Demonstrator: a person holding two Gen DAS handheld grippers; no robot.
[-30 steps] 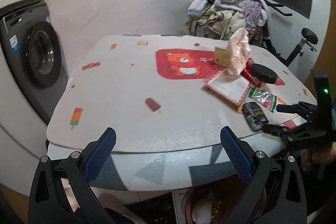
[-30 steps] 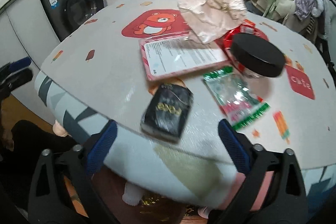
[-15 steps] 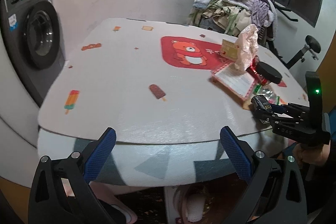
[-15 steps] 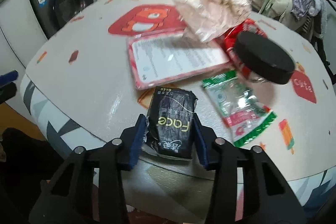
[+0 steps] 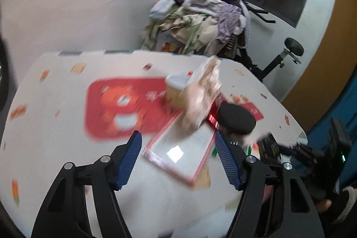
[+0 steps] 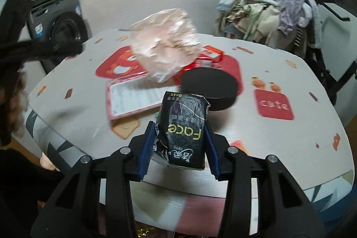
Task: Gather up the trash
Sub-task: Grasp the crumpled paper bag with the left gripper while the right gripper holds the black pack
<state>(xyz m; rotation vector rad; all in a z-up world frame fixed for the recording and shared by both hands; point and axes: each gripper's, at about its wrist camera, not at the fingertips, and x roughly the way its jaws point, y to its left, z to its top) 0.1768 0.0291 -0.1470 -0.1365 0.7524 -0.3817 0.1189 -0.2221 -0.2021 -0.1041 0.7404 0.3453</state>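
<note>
My right gripper (image 6: 179,148) is shut on a black "Face" tissue packet (image 6: 184,128) and holds it above the table's near edge; the packet also shows in the left wrist view (image 5: 270,146). My left gripper (image 5: 178,160) is open and empty, its blue pads on either side of a flat pink-rimmed package (image 5: 180,153) on the table. That package shows in the right wrist view (image 6: 131,97). A crumpled pink plastic bag (image 6: 165,48) stands behind it. A black round lid (image 6: 209,86) lies beside it.
The table (image 6: 279,142) has a white cloth with a red bear print (image 5: 125,104). A washing machine (image 6: 60,30) stands at the left. A heap of clothes (image 6: 274,8) lies on an exercise bike behind the table. A small yellow cup (image 5: 176,88) stands by the bag.
My right gripper has lifted the black packet off the table. My left gripper has moved forward and right over the table and now frames the flat pink package.
</note>
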